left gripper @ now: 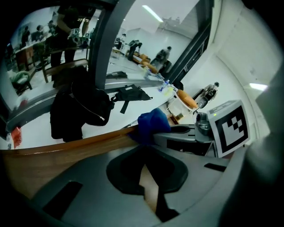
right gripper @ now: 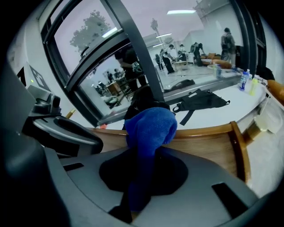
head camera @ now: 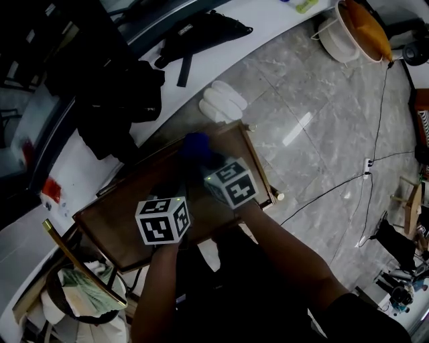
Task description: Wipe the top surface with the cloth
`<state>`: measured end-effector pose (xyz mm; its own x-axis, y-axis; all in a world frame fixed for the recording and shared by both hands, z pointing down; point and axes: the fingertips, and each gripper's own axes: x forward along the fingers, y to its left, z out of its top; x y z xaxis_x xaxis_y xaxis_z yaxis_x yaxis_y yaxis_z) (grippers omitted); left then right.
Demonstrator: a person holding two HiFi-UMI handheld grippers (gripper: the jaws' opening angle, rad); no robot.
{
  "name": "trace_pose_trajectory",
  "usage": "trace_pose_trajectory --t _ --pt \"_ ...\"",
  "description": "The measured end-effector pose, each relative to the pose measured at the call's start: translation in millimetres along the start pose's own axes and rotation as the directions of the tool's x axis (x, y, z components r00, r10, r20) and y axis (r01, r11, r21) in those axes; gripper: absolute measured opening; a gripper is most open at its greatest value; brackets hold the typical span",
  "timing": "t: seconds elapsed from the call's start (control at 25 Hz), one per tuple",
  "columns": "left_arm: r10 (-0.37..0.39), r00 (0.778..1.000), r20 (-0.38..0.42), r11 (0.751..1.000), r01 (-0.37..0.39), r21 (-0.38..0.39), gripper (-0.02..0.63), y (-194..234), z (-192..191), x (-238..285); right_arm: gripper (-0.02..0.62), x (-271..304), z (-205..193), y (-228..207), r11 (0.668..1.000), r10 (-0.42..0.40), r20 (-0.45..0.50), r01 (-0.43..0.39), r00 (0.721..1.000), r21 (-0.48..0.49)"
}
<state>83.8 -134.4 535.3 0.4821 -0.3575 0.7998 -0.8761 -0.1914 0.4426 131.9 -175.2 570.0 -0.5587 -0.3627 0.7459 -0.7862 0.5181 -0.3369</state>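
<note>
A blue cloth (head camera: pixel 196 144) is bunched at the far edge of the brown wooden top (head camera: pixel 127 204), which has a raised rim. My right gripper (head camera: pixel 205 159) is shut on the cloth. In the right gripper view the cloth (right gripper: pixel 148 128) hangs down between the jaws of the right gripper (right gripper: pixel 136 179) and bulges above them over the wooden top (right gripper: pixel 208 148). My left gripper (head camera: pixel 175 194) hovers over the wood just left of the right one. Its jaws (left gripper: pixel 143 167) are shut with nothing in them. The left gripper view has the cloth (left gripper: pixel 153 124) ahead to the right, above the wooden top (left gripper: pixel 53 153).
A white ledge (head camera: pixel 261 20) curves behind the table, with a black bag (head camera: pixel 201 33) and a dark jacket (head camera: pixel 120 100) on it. White pads (head camera: pixel 223 100) lie by the far corner. A bin (head camera: pixel 80 295) stands near left. Cables (head camera: pixel 335 191) cross the marble floor at right.
</note>
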Motion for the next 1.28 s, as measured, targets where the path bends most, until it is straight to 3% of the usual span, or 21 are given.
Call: trace_pose_trajectory --t 0.44,0.68,0.84,1.0,1.16,1.28 --pt "-0.046 0.999 -0.016 0.991 0.048 0.129 0.009 -44.6 6.6 15.2 0.063 -40.2 -0.5 -71.5 0.985 -0.171 -0.038 0.171 0.985 0.006" --pt "-0.051 0.999 -0.002 0.991 0.051 0.124 0.009 -41.9 6.6 1.0 0.063 -54.1 0.3 -98.9 0.960 -0.276 -0.056 0.278 0.960 0.029" --pt "-0.025 0.999 0.028 0.995 0.022 0.093 0.009 -17.8 3.2 -26.8 0.063 -62.3 5.9 -97.8 0.946 -0.318 -0.053 0.321 0.947 0.046" --pt "0.028 0.997 0.067 0.998 -0.032 0.051 0.009 24.2 -7.1 -76.7 0.063 -62.3 33.0 -41.9 0.959 -0.283 0.045 0.282 0.958 0.009" --pt "0.105 0.989 0.101 0.994 -0.103 -0.032 0.009 85.3 -32.7 -141.3 0.063 -25.9 50.7 79.3 0.994 -0.100 0.110 0.105 0.989 -0.043" --pt "0.140 0.982 0.130 0.986 -0.126 -0.111 0.009 133.0 -51.5 -196.5 0.063 14.0 58.3 178.8 0.998 0.040 0.161 -0.032 0.986 -0.056"
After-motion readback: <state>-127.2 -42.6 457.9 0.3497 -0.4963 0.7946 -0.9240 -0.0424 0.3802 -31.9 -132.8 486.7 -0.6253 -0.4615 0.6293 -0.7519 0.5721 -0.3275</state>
